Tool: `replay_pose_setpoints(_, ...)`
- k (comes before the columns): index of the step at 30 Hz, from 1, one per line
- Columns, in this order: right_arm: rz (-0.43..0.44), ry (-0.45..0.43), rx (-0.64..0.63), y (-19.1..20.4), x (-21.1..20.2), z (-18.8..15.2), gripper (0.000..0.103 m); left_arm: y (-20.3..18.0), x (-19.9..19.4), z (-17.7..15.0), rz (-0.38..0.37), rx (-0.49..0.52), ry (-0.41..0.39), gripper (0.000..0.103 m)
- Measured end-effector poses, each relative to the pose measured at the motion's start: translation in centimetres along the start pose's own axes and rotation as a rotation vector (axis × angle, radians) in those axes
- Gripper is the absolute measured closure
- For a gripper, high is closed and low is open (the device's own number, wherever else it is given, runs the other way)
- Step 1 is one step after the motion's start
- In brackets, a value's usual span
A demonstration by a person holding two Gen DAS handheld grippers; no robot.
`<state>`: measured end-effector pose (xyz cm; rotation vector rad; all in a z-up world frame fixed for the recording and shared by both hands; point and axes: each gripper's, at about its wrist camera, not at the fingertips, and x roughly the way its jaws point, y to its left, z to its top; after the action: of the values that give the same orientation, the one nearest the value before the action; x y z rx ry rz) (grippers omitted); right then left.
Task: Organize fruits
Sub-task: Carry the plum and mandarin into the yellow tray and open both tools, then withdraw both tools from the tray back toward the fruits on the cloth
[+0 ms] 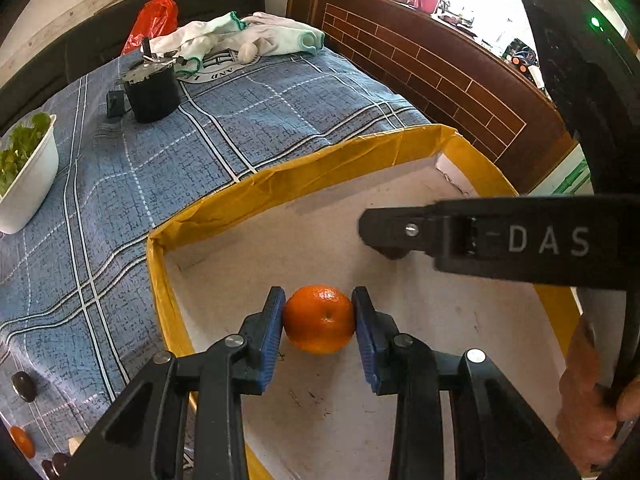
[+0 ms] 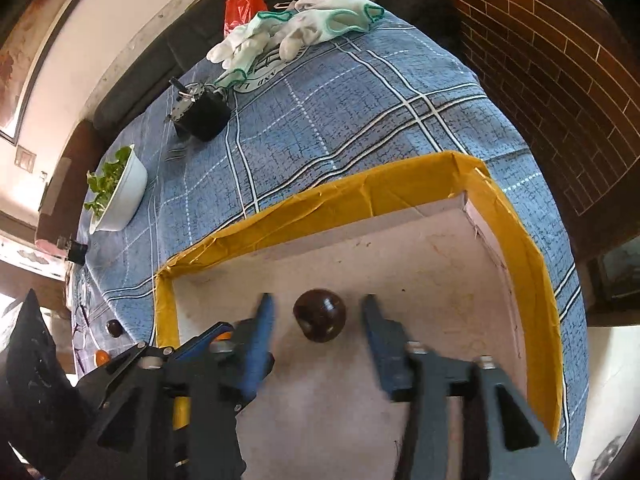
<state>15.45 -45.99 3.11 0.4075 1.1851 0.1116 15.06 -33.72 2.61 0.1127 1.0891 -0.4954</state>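
Observation:
My left gripper [image 1: 319,318] is shut on an orange [image 1: 319,319], held just above the white floor of a shallow box with a yellow taped rim [image 1: 280,182]. My right gripper [image 2: 318,320] is open over the same box [image 2: 360,194]; a dark brown round fruit [image 2: 319,314] sits between its blue fingers [image 2: 262,328] without touching them. The right gripper's black body [image 1: 520,240] reaches across the box in the left wrist view. Loose fruits lie on the cloth left of the box: a dark one [image 1: 24,386], a small orange one [image 1: 22,442], and further dark ones [image 1: 56,464].
A blue checked cloth [image 1: 240,100] covers the table. On it stand a white bowl of greens [image 1: 24,176], a black pot with metal parts [image 1: 152,92], and white gloves [image 1: 256,36]. A red bag [image 1: 154,20] lies at the back. A brown brick-pattern wall [image 1: 440,80] runs along the right.

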Motion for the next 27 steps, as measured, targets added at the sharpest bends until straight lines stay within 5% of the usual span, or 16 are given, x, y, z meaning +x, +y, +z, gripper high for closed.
replay_pose_setpoints(3, -0.006, -0.013, -0.007, 0.0, -0.2, 0.1, 0.039, 0.0, 0.1, 0.0, 0.001, 0.0, -0.002, 0.058)
replay_pose_setpoints(14, 0.037, -0.076, 0.002, -0.6, -3.8, -1.2, 0.039, -0.4, -2.4, -0.8, -0.008, -0.003, -0.046, 0.057)
replay_pose_setpoints(27, 0.078, -0.1, -0.069, 3.2, -6.9, -7.5, 0.036, -0.2, -9.3, -5.3, -0.035, -0.025, -0.149, 0.057)
